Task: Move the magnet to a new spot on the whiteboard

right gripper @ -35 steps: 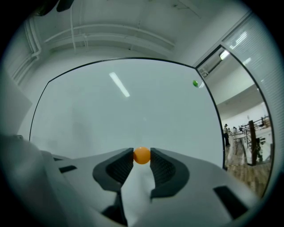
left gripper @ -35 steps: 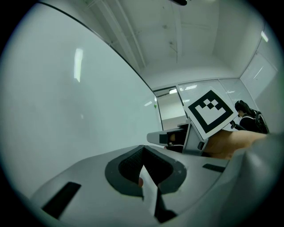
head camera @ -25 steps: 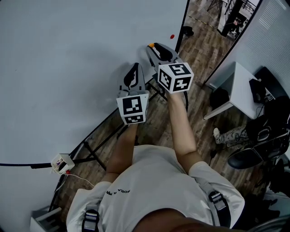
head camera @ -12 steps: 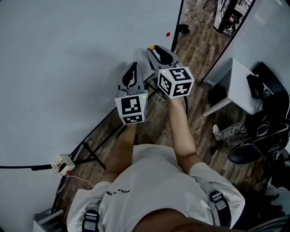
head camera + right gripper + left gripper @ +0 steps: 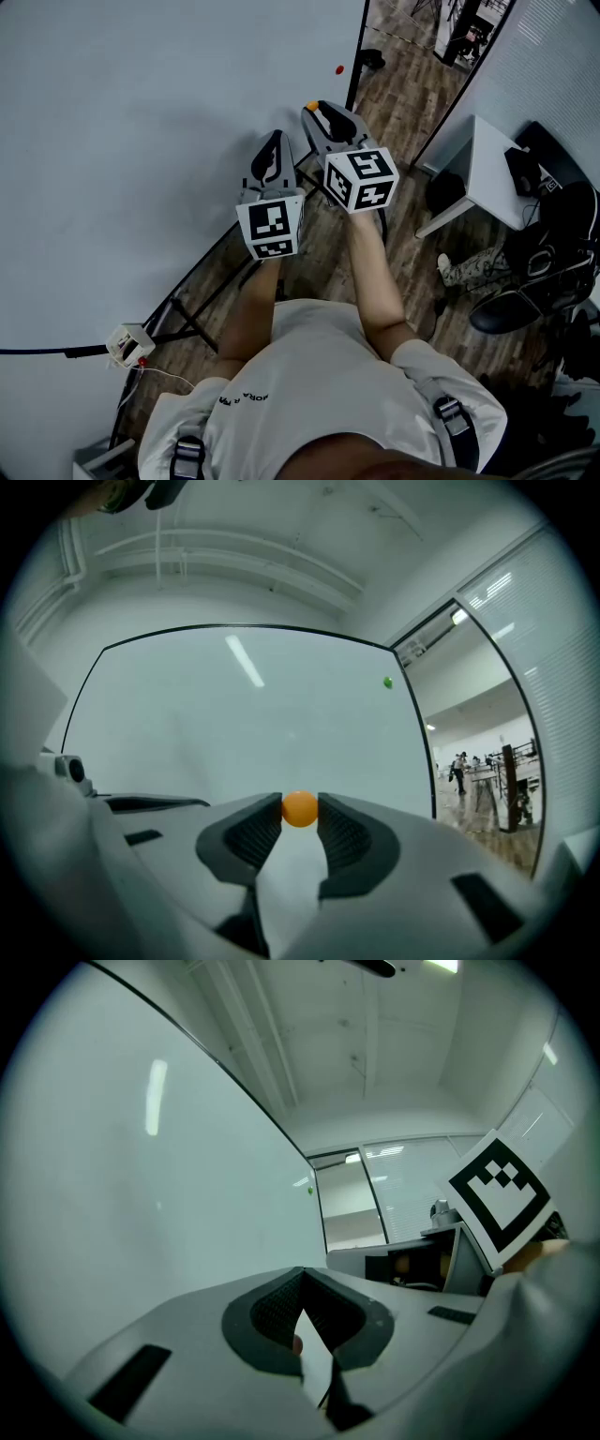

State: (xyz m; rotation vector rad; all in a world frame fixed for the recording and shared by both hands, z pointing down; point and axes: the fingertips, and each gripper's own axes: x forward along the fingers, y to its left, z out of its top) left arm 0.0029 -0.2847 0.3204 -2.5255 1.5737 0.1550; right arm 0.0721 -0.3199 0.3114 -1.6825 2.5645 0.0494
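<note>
A: what's nearest the head cam?
B: white T-shirt (image 5: pixel 309 384) with harness straps, both forearms stretched out ahead, a gripper in each hand, marker cubes facing up at the camera

A: left gripper (image 5: pixel 301 1272)?
B: jaws together at the tips, nothing clamped. It sits beside the right one and a bit further back, alongside the whiteboard (image 5: pixel 234 724)

A: right gripper (image 5: pixel 300 797)?
B: clamped on the magnet (image 5: pixel 300 810). Small orange ball, pinched right at the tips, a pad pressing on each side

A: where's the magnet relative to the board?
B: in front of the board's lower right part, held in the jaws. Head view puts the tips near the bottom edge. Can't tell whether the ball touches the surface

A: anything on the board itself?
B: one small dot (image 5: pixel 388 682) high up near the right-hand frame, well apart from the held magnet. Colour reads differently across the views, so not calling it. Rest of the surface is plain with a dark frame round it

A: below the board?
B: stand legs on a wood floor (image 5: pixel 394 103), and a small white box (image 5: pixel 129 340) with a cable at the board's base, off to the left

A: further out?
B: white desk (image 5: pixel 483 164) to the right, dark office chair (image 5: pixel 530 300) next to it. Beyond the board's right edge there's a glazed partition and an open hall, figures in it too small to make out
</note>
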